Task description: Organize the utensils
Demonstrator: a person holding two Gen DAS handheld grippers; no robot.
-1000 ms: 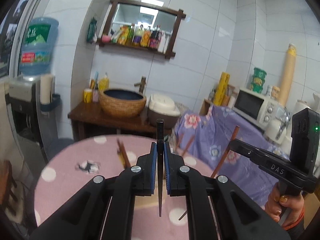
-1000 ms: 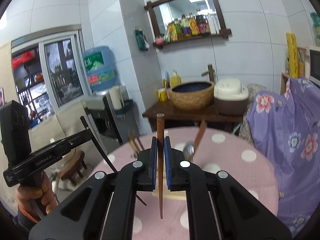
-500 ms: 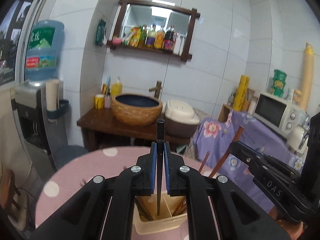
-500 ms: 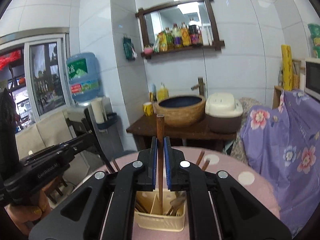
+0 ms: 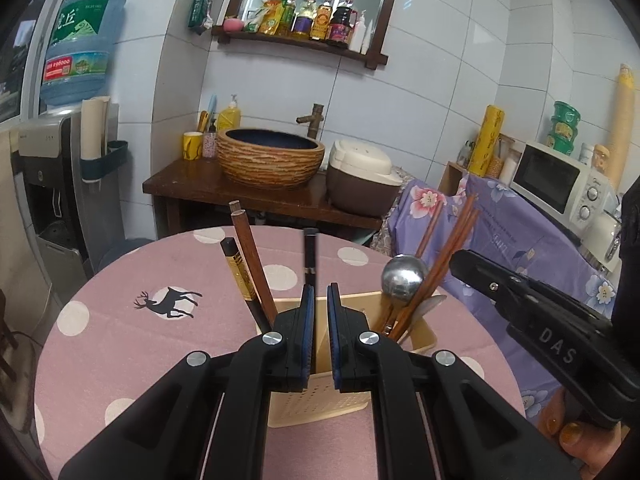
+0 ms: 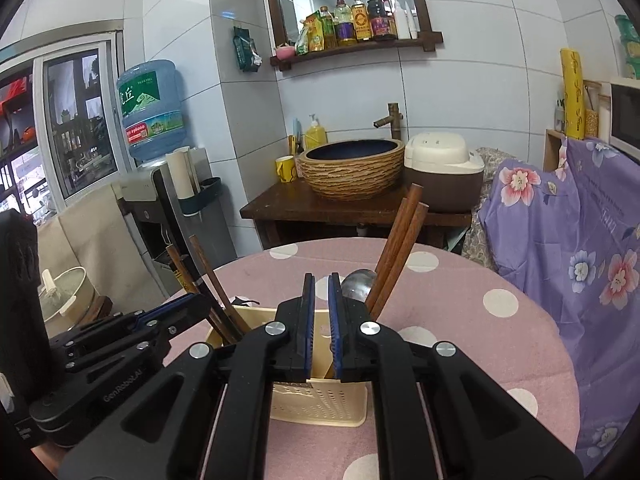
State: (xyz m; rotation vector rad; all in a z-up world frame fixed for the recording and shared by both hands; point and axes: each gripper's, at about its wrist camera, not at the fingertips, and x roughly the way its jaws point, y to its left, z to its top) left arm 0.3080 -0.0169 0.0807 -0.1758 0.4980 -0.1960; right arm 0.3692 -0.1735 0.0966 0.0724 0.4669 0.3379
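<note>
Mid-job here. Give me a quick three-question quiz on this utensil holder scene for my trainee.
1. Count: how many brown chopsticks lean together beside the steel spoon?
2. True or false: a black chopstick stands between the pads of the left gripper.
3. The spoon's bowl sits: A) up, above the rim of the cream holder; B) down inside it; C) on the tablecloth.
Key: 1 three; 2 true; 3 A.
</note>
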